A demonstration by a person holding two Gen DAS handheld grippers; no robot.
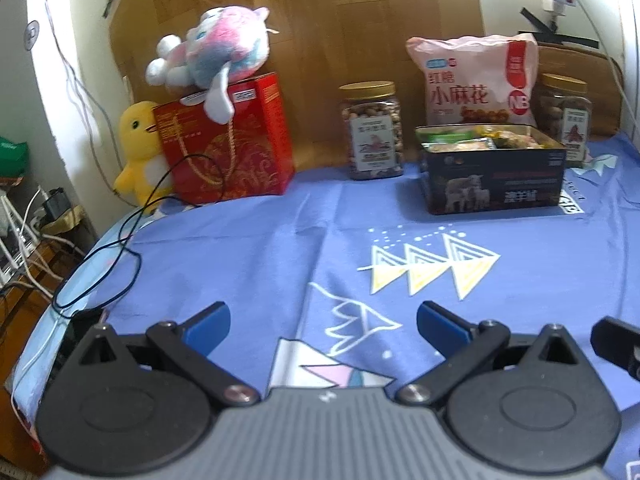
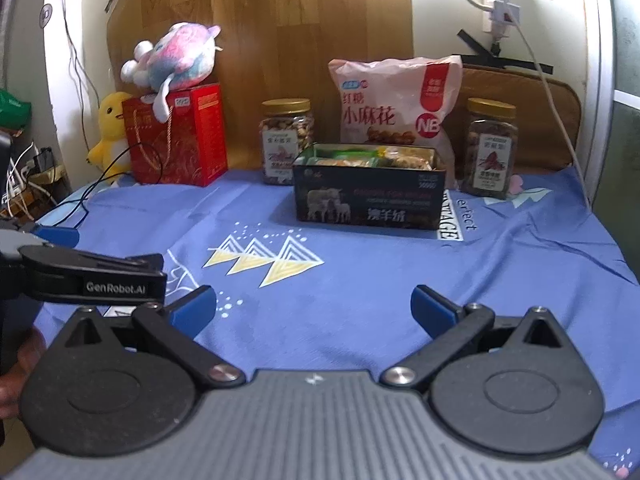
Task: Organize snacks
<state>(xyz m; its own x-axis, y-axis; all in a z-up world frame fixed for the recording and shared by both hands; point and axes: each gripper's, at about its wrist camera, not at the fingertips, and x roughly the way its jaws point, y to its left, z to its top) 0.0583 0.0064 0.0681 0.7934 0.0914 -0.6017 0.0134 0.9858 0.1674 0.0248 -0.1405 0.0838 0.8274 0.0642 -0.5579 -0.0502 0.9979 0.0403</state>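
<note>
A dark open tin box [image 1: 494, 178] [image 2: 368, 194] holding snack packets stands at the back of the blue cloth. Behind it leans a pink snack bag [image 1: 476, 78] [image 2: 394, 98]. A nut jar with a gold lid [image 1: 372, 130] [image 2: 286, 140] stands left of the tin, a second jar [image 1: 564, 118] [image 2: 490, 146] to its right. My left gripper [image 1: 323, 322] is open and empty, low over the cloth near the front. My right gripper [image 2: 314, 308] is open and empty too, right of the left one, which shows in its view [image 2: 60, 236].
A red gift box [image 1: 228, 140] [image 2: 178, 134] with a pink-blue plush toy [image 1: 216, 52] [image 2: 176, 58] on top stands at the back left, a yellow duck plush [image 1: 138, 148] [image 2: 110, 132] beside it. A black cable [image 1: 120, 248] loops at the left edge. A wooden board [image 1: 320, 20] backs the table.
</note>
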